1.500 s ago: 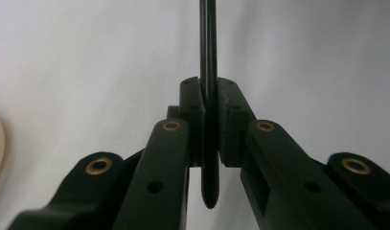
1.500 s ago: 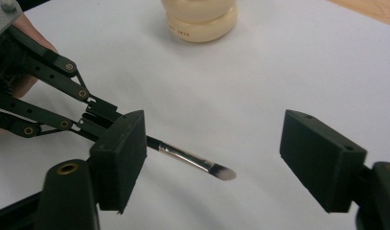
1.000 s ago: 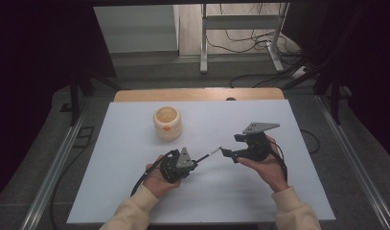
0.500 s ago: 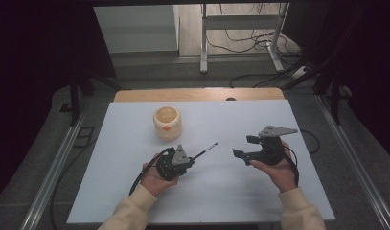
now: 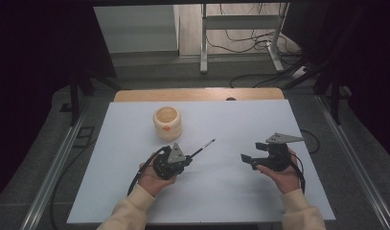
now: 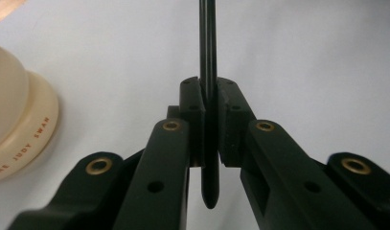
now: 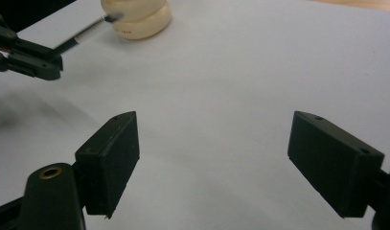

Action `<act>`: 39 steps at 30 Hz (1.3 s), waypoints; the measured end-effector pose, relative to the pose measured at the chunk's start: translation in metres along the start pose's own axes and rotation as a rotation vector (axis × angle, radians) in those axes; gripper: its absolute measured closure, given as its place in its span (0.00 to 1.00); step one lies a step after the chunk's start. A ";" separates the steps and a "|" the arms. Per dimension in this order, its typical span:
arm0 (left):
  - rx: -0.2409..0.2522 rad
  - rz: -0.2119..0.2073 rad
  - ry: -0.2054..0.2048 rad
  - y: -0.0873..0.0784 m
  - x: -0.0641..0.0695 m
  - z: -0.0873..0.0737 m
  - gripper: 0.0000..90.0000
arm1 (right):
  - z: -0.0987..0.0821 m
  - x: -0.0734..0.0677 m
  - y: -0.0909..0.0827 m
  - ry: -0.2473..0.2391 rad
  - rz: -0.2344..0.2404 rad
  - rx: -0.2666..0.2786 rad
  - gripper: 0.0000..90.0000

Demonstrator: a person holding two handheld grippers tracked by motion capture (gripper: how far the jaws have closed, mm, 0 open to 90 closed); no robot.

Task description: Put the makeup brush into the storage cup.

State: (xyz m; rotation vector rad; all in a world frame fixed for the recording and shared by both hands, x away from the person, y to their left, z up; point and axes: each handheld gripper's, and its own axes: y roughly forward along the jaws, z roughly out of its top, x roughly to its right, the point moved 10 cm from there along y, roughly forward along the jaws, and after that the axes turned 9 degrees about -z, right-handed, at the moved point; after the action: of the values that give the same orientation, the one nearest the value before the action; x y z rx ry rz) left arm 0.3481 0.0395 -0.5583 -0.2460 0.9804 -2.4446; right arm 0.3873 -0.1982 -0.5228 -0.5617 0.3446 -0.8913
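Clamping pen (image 6: 208,72) in left tongs (image 6: 209,117), right tongs (image 7: 231,158) apart

We look down from above the near table edge, left gripper (image 5: 183,162) camera close along its jaws at the pen (image 6: 208,72), right gripper (image 5: 247,160) camera facing leftward, both sharing the cream pot (image 7: 135,17).

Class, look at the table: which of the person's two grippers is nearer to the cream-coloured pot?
Left. The left gripper, shut on a black pen, sits just below the cream pot. The right gripper, jaws open, is well off to the pot's right.
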 end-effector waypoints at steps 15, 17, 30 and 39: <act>0.061 0.010 -0.049 -0.010 -0.007 0.003 0.92 | -0.010 0.005 0.001 0.025 0.000 -0.003 0.20; 0.062 0.011 -0.049 -0.010 -0.008 0.003 0.92 | -0.010 0.006 0.001 0.028 0.002 -0.001 0.20; 0.082 0.017 -0.048 -0.011 -0.007 0.006 0.92 | -0.009 -0.001 0.004 0.042 0.025 -0.001 0.21; 0.095 0.021 -0.037 -0.010 -0.002 0.010 0.92 | -0.003 -0.014 0.008 0.050 0.053 0.019 0.21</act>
State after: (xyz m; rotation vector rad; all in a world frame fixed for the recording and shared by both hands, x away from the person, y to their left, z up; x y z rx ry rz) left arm 0.3496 0.0411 -0.5442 -0.2465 0.8448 -2.4507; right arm 0.3821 -0.1842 -0.5293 -0.5118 0.3942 -0.8576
